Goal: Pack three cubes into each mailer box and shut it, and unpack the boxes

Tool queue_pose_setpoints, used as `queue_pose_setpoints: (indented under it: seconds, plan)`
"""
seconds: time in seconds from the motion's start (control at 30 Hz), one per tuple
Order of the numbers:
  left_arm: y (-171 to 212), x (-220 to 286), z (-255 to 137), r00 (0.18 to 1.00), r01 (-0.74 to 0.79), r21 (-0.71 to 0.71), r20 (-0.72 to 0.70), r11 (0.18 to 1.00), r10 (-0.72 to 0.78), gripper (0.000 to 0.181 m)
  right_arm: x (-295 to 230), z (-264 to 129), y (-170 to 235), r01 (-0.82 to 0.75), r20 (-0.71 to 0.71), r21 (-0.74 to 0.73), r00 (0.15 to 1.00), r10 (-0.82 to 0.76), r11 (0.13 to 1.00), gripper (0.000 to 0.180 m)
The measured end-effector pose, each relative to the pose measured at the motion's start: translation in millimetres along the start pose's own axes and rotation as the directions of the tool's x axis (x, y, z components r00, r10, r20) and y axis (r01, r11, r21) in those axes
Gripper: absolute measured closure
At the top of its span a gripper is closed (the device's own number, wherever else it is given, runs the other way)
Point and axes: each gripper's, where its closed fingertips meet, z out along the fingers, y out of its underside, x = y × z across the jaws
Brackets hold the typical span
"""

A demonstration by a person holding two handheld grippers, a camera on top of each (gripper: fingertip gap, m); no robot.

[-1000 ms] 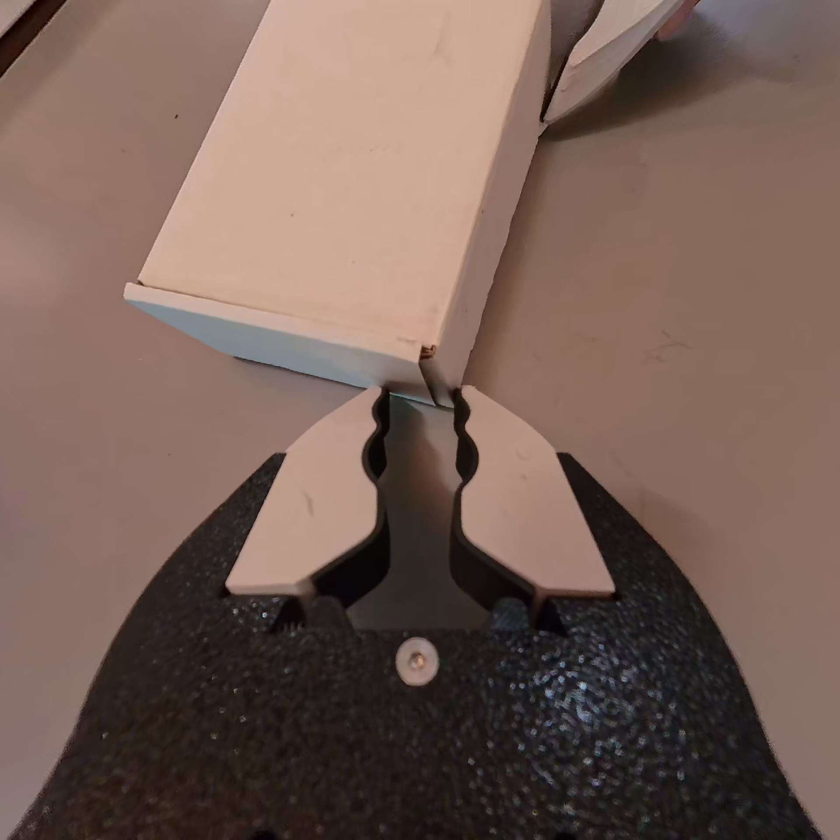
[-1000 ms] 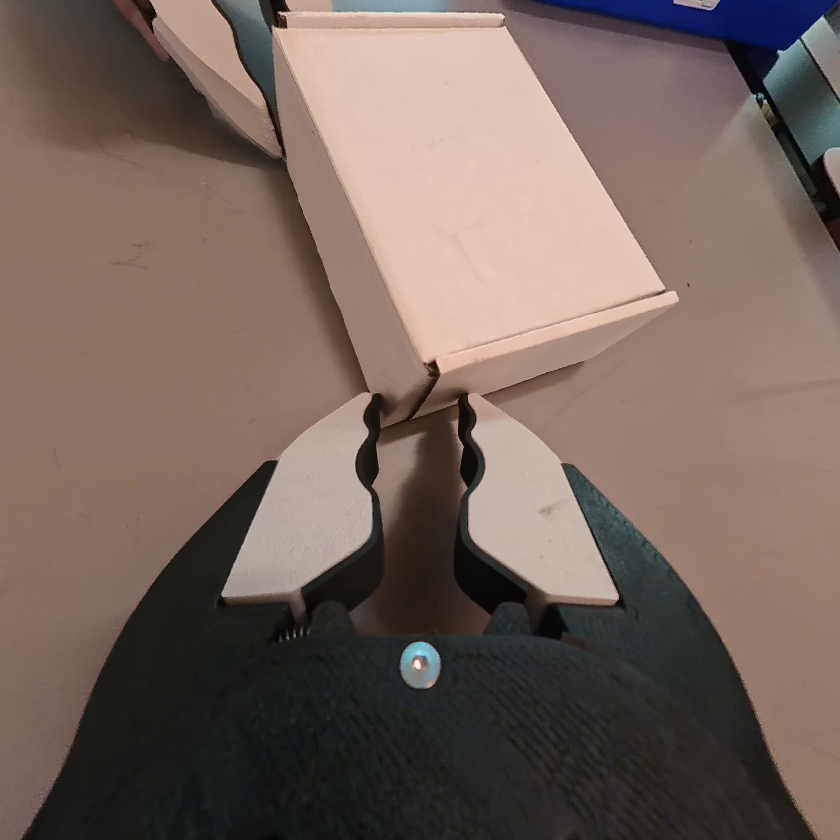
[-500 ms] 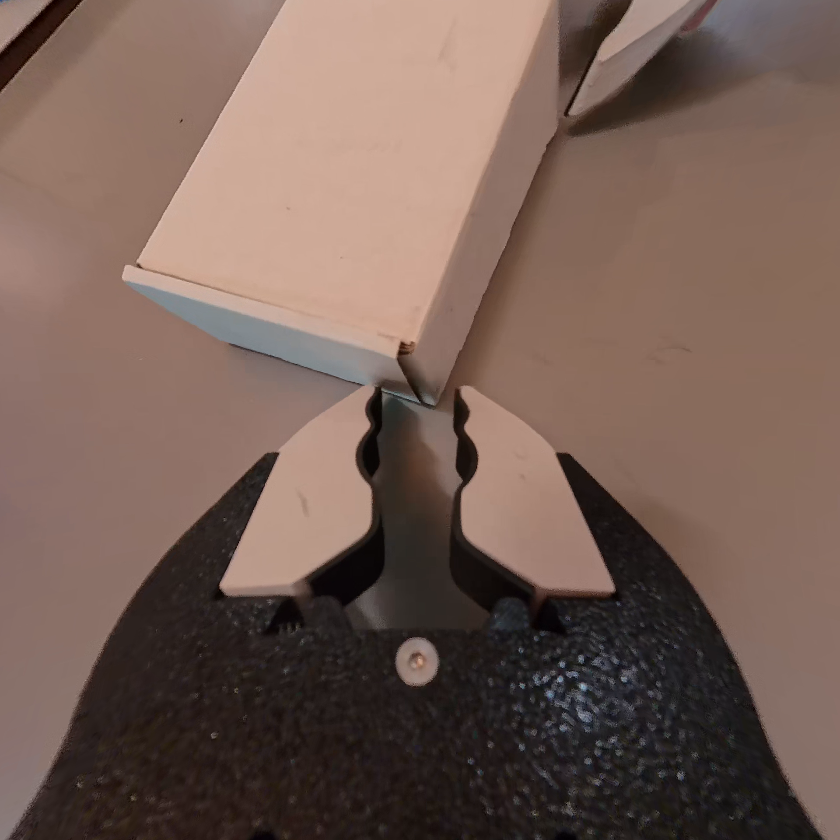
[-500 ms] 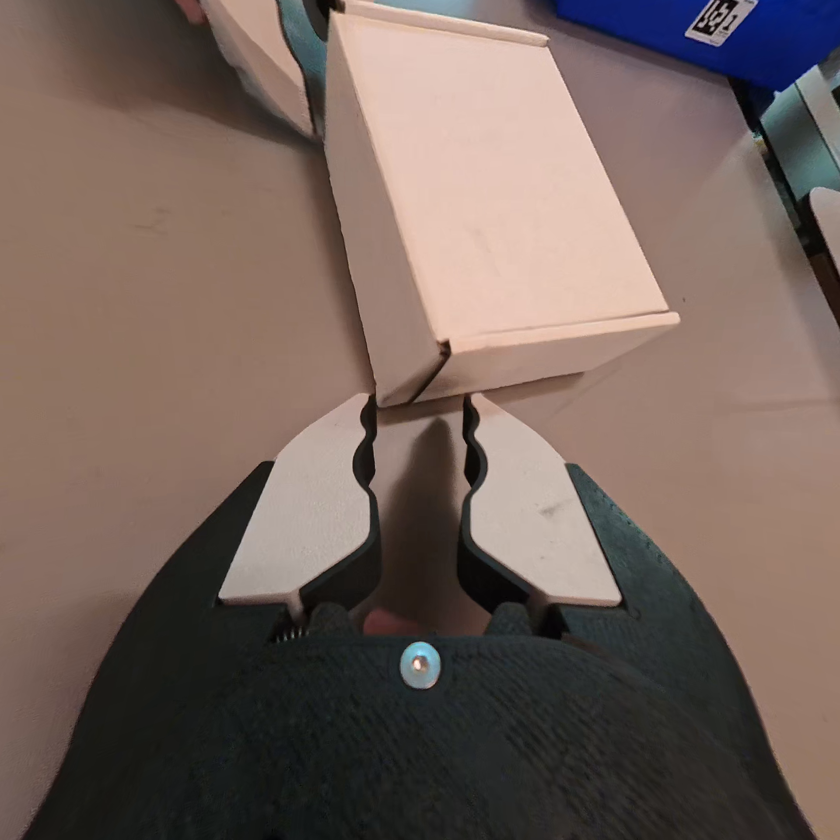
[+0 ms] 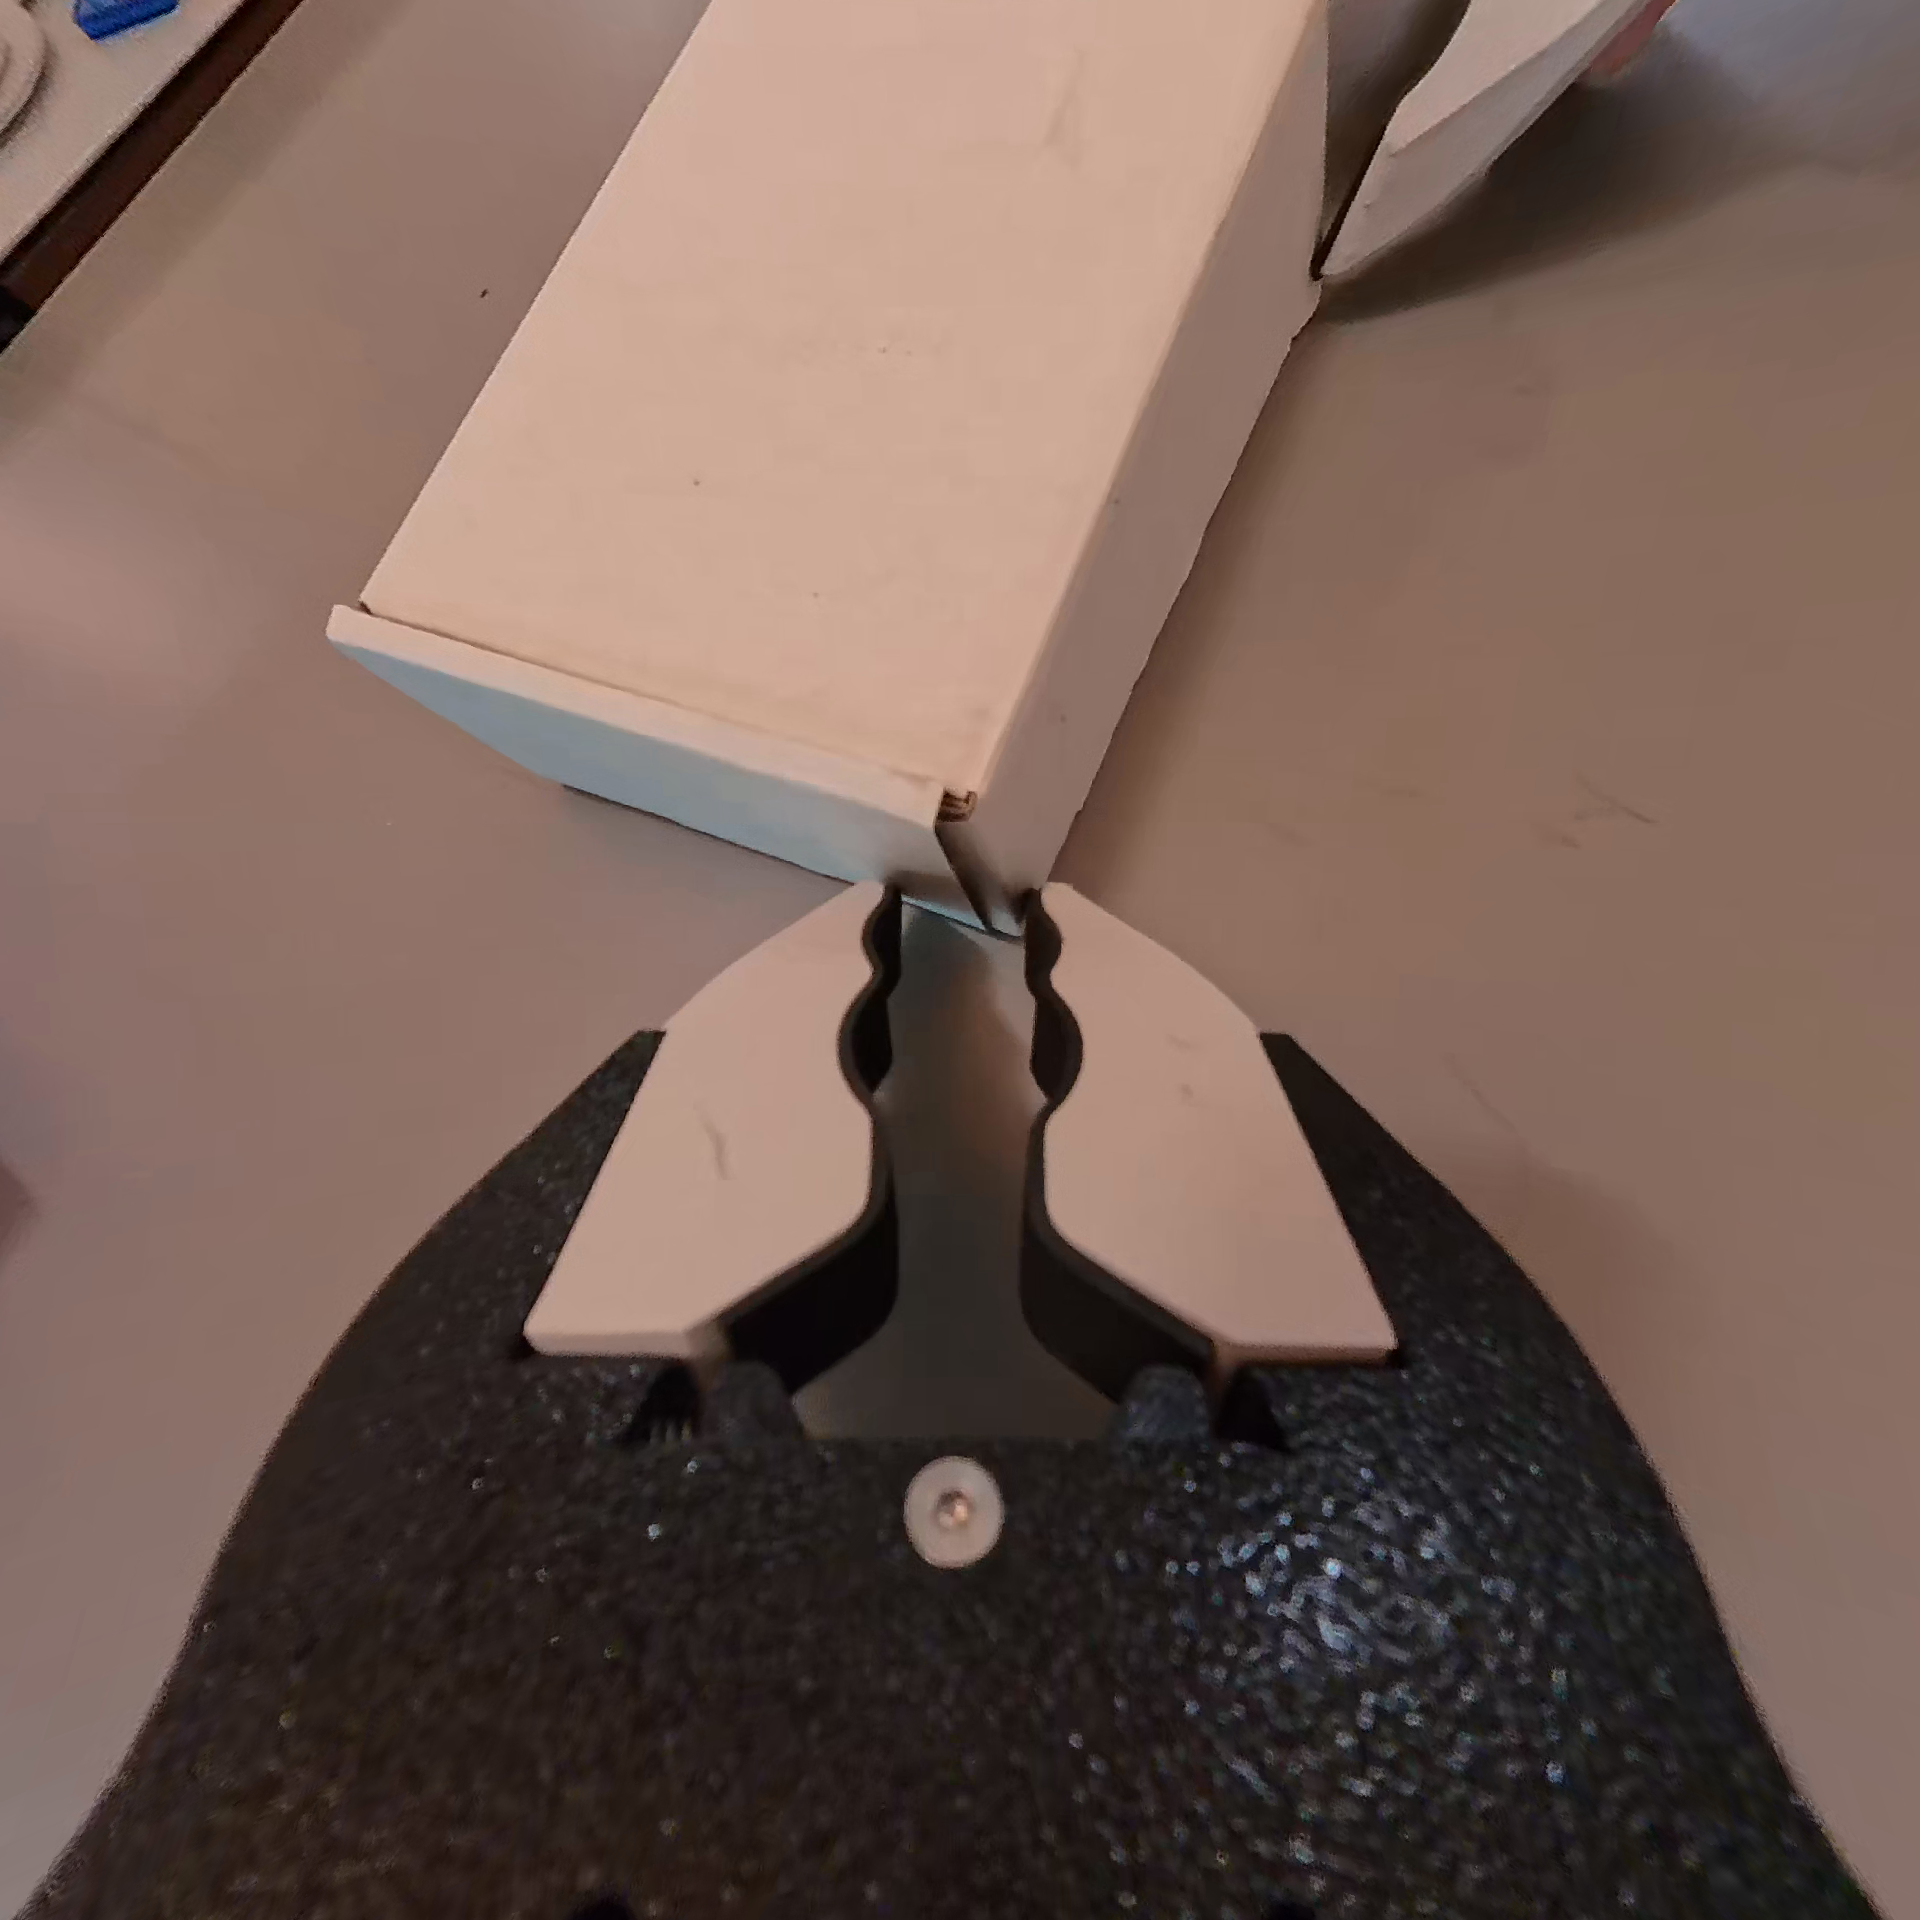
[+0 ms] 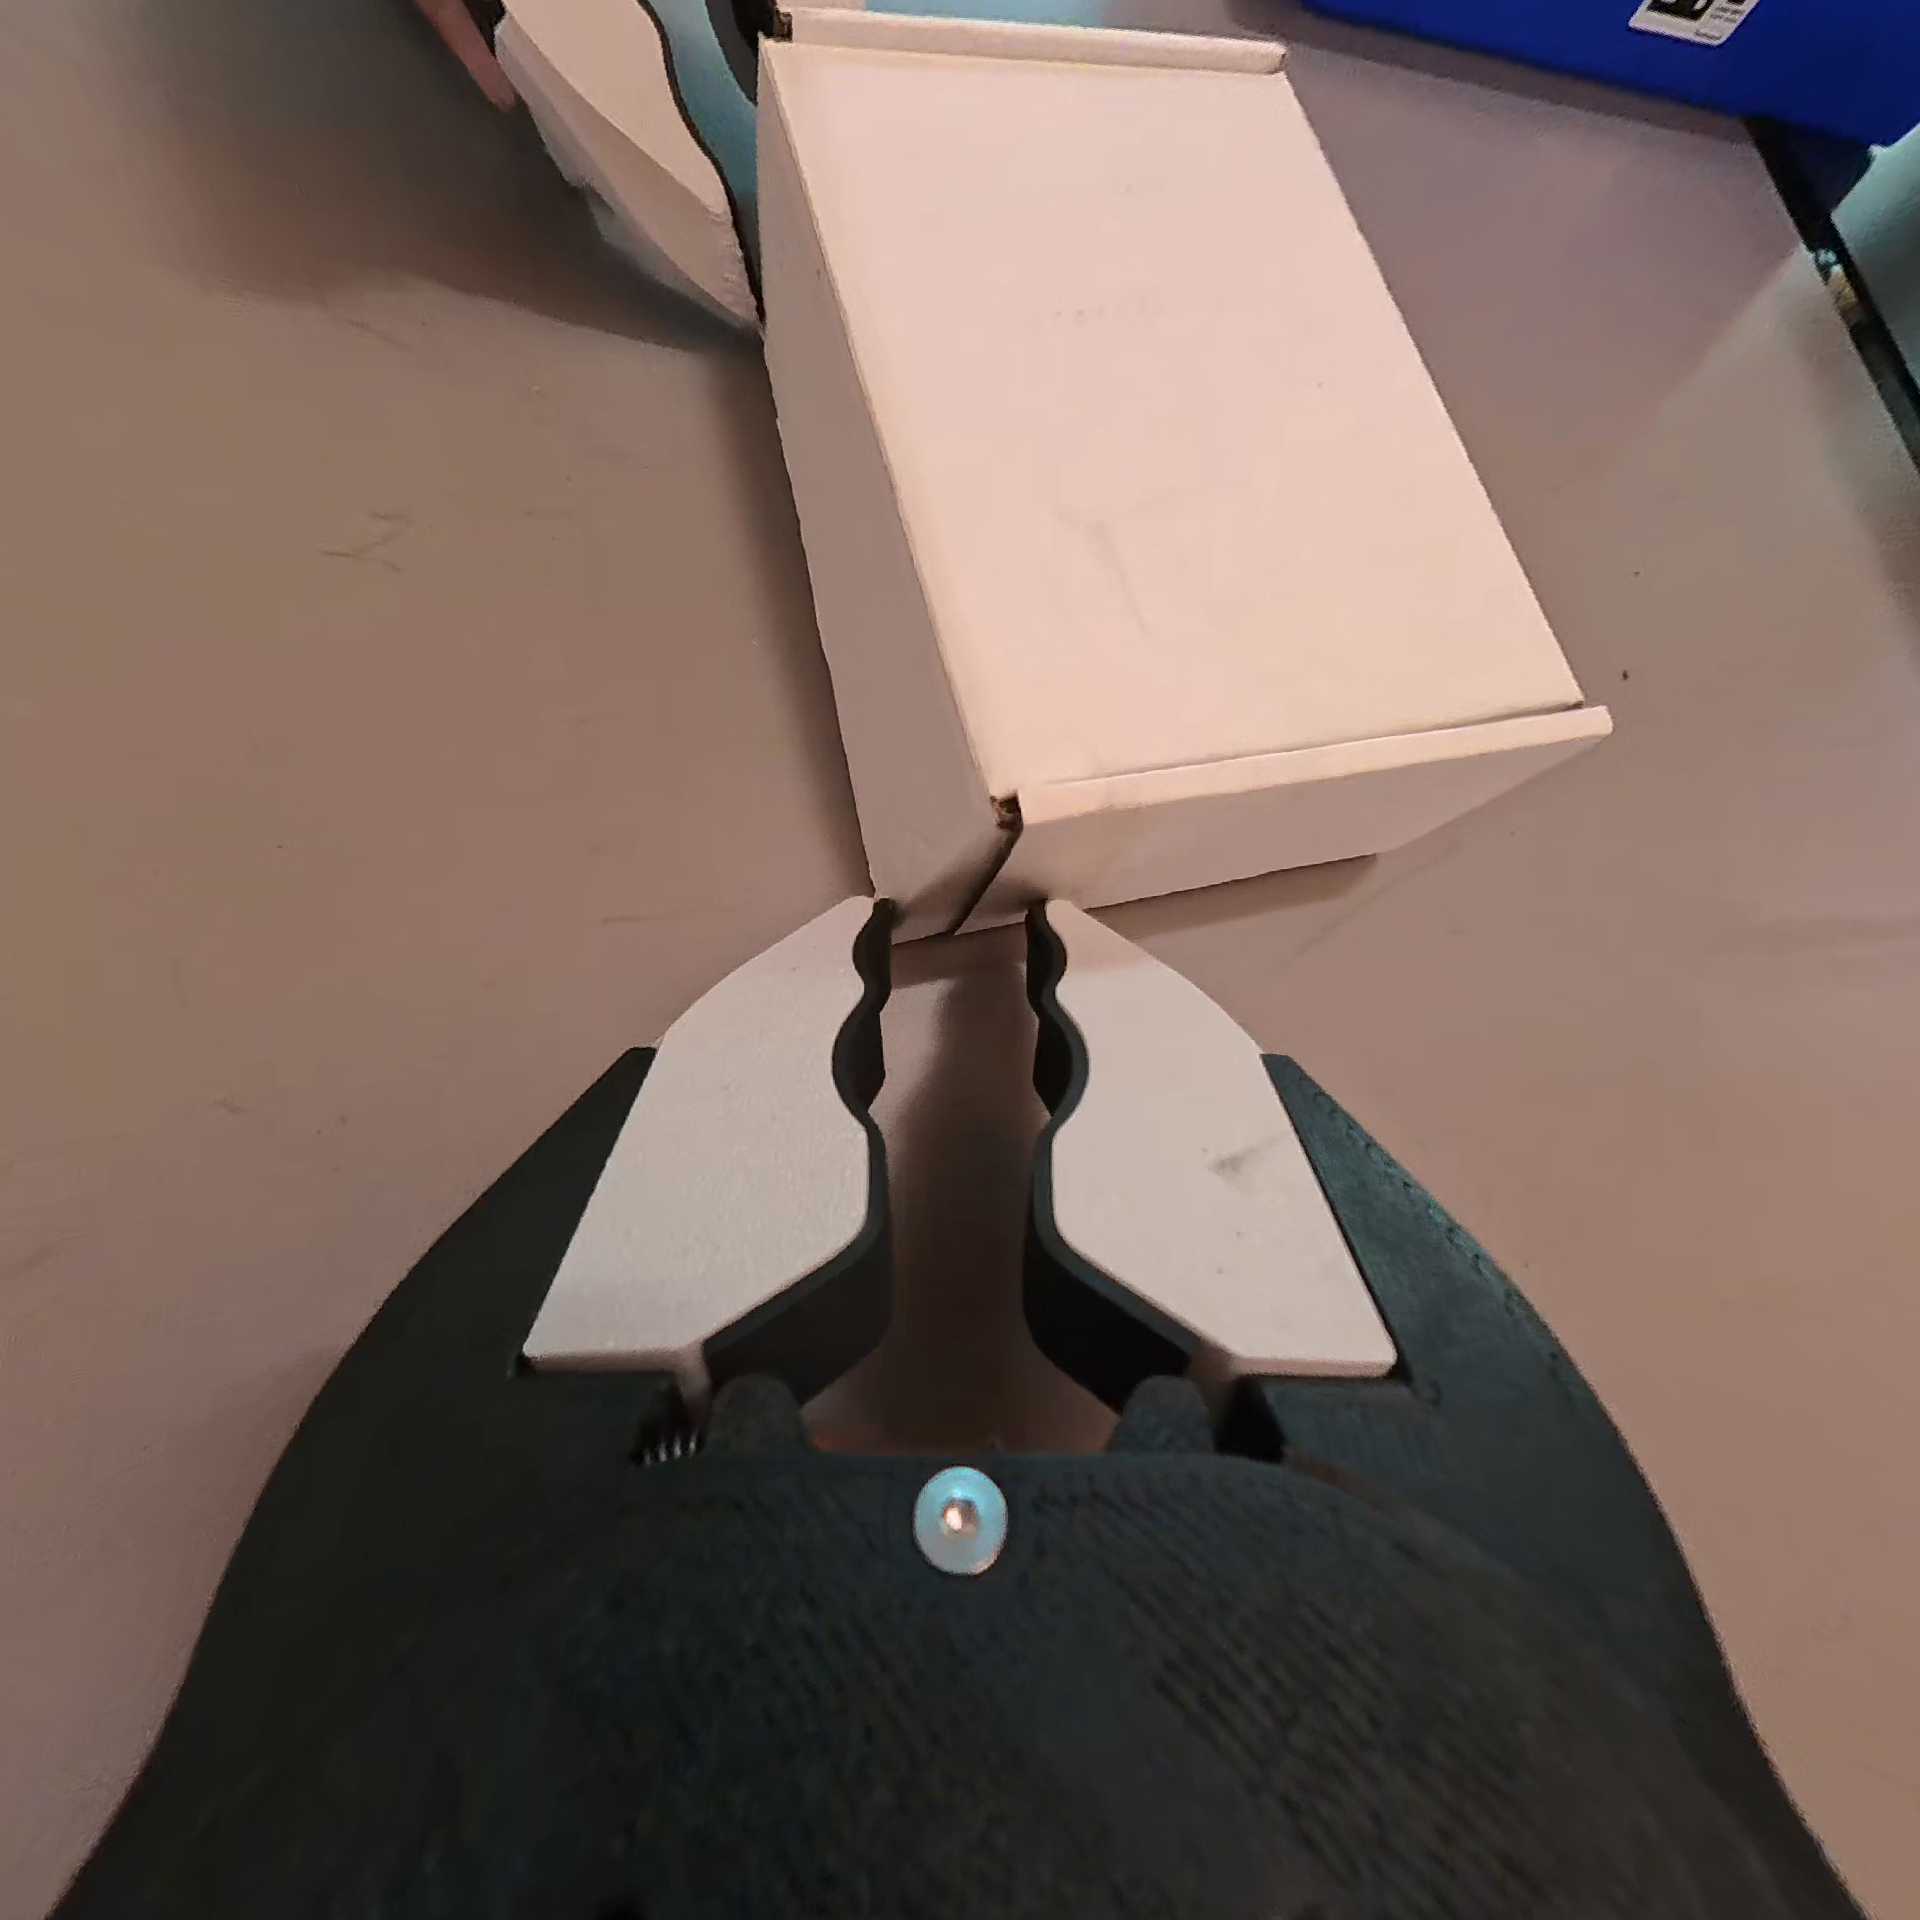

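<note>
Closed white cardboard mailer box (image 5: 831,416) lies flat on the beige table (image 5: 1558,935). Left gripper (image 5: 961,902) and right gripper (image 6: 958,914) each straddle an opposite bottom corner of it, jaws apart, tips touching the cardboard.

mailer box (image 5: 831,416) contents hidden, far end cropped

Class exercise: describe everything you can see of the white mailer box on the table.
The mailer box is plain white cardboard, rectangular, with its lid shut and front flap down. It lies flat on the tan table. Brown corrugated edge shows at one front corner. The left tongs and right tongs, both open, sit at opposite corners, seemingly touching. Its contents are hidden.
</note>
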Motion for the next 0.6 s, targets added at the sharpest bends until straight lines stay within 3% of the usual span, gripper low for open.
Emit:
queue_pose_setpoints:
  seconds: [0.13, 0.37, 0.6]
  plan:
    - [-0.4, -0.1, 0.2, 1.000, -0.017, -0.002, 0.011, 1.000, 0.017, 0.161, -0.3, 0.5, 0.7, 0.049, -0.051, -0.039, 0.997, -0.051, 0.998, 0.156]
    - [-1.1, 1.8, 1.4, 1.000, 0.006, -0.004, 0.000, 1.000, -0.006, 0.160, 2.9, 0.2, 0.7, -0.043, -0.022, -0.001, 0.999, 0.043, 0.999, 0.156]
    - [-4.0, 5.0, -1.6, 1.000, -0.020, 0.025, -0.005, 0.999, 0.020, 0.152, 1.6, -10.3, 0.9, 0.017, -0.069, -0.001, 0.997, -0.017, 1.000, 0.142]
